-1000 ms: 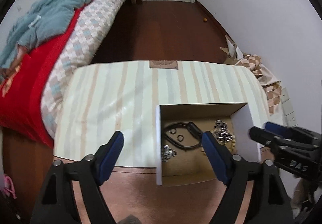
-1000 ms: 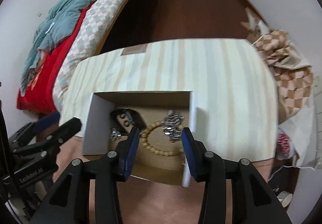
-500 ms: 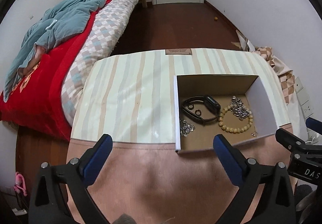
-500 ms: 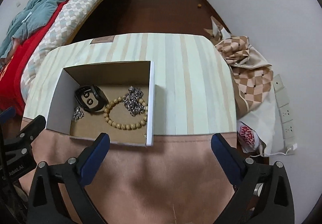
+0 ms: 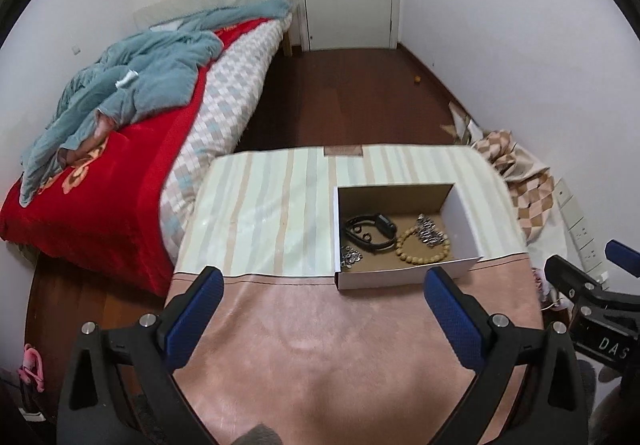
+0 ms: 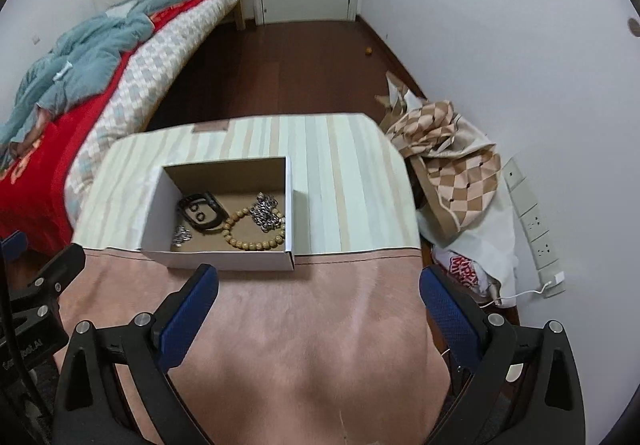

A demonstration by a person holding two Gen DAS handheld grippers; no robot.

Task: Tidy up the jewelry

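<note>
Both hand-held grippers — left (image 5: pixel 320 309), right (image 6: pixel 316 305) — gape wide, empty, short of the box (image 6: pixel 224 259). Inside, bead bracelet (image 6: pixel 256 235) touches a chain (image 6: pixel 266 215) — a careless pinch risks snagging both.

Open white cardboard box (image 6: pixel 224 259), inside: black wristband (image 6: pixel 200 211), wooden bead bracelet (image 6: pixel 252 235), silver chains (image 6: pixel 266 215)

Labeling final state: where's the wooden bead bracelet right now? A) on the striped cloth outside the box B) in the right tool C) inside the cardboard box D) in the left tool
C: the bead bracelet lies on the floor of the cardboard box, while the left tool and right tool are both open and empty.
</note>
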